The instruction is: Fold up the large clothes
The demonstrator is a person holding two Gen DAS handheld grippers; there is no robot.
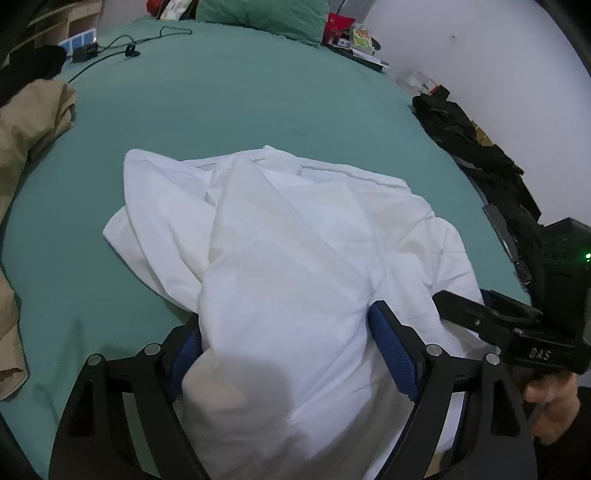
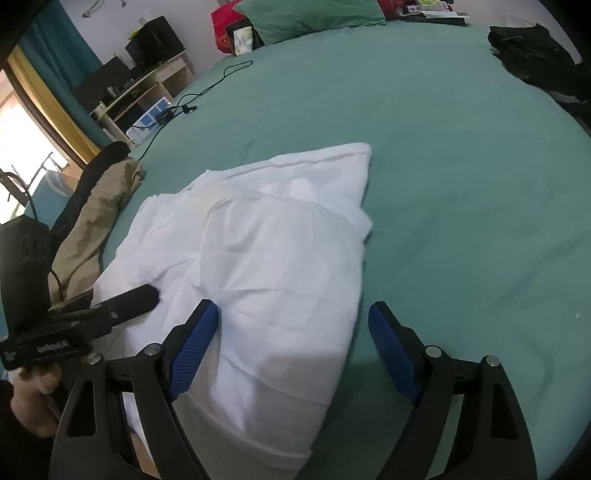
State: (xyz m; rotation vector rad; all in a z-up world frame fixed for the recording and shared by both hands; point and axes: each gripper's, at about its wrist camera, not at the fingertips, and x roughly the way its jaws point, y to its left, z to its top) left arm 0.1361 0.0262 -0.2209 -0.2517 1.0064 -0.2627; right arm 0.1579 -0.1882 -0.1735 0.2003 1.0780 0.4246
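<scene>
A large white garment (image 1: pixel 295 236) lies loosely bunched on the green bed sheet (image 1: pixel 229 103); it also shows in the right wrist view (image 2: pixel 266 243). My left gripper (image 1: pixel 288 325) is open, its blue pads on either side of a raised fold of the white cloth near the bed's front edge. My right gripper (image 2: pixel 291 321) is open over the garment's near right corner, with cloth between the jaws and the right pad over bare sheet. The right gripper's body shows at the right of the left wrist view (image 1: pixel 491 321). The left gripper shows at the left of the right wrist view (image 2: pixel 122 301).
Tan trousers (image 1: pixel 26 147) lie at the bed's left edge, also in the right wrist view (image 2: pixel 96 218). Black clothing (image 1: pixel 476 155) lies at the right edge. A green pillow (image 1: pixel 266 18), a black cable (image 1: pixel 122 44), a power strip (image 2: pixel 151 114) and a wooden desk (image 2: pixel 155 81) are at the far end.
</scene>
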